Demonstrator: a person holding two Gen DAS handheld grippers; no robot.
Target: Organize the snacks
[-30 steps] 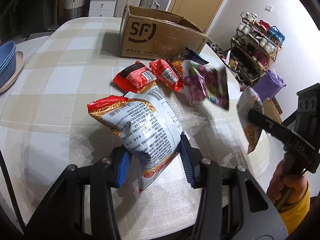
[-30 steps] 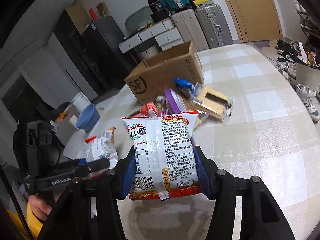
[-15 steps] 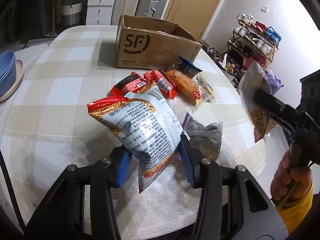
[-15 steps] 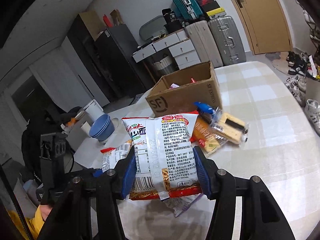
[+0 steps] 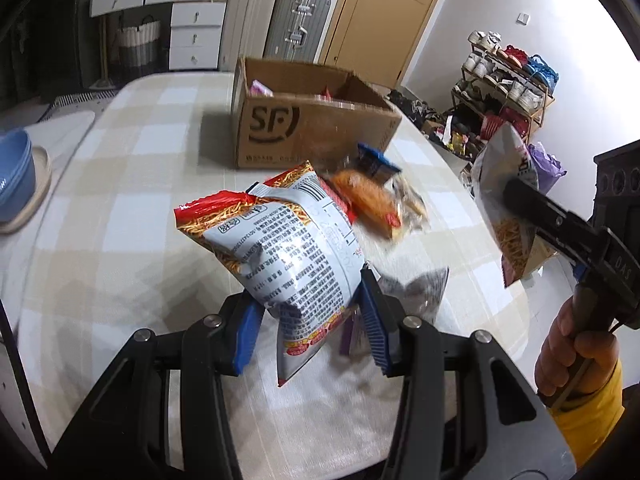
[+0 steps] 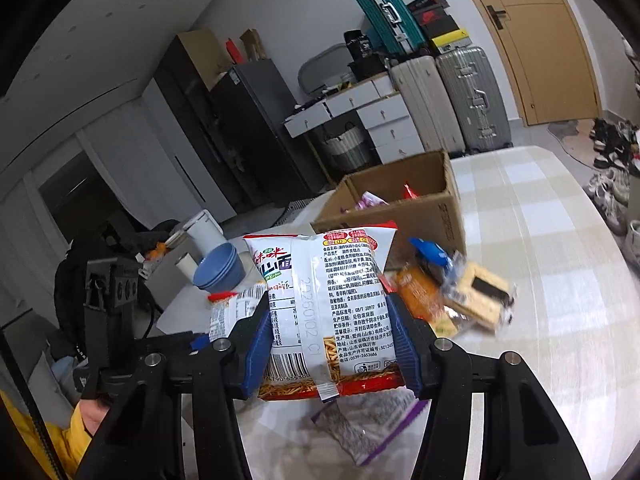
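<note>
My left gripper (image 5: 310, 326) is shut on a white and red noodle snack bag (image 5: 280, 236) and holds it above the table. My right gripper (image 6: 330, 346) is shut on a second noodle snack bag (image 6: 328, 308), also lifted; it shows at the right of the left wrist view (image 5: 506, 200). An open SF cardboard box (image 5: 308, 128) stands at the far side of the table with some packets inside. An orange packet (image 5: 368, 204), a blue packet (image 5: 376, 160) and a cracker pack (image 6: 478, 298) lie in front of it. A silver and purple bag (image 6: 368, 428) lies under the grippers.
The checked table (image 5: 100, 216) has its edge at the right. Blue bowls (image 5: 14, 172) sit on a plate at the left. Suitcases, drawers and a door stand behind; a shoe rack (image 5: 504, 84) is at the right.
Both grippers have risen and moved toward the box with their bags still held. The box now looks closer and its inside shows. A purple bag dropped to the table earlier.
</note>
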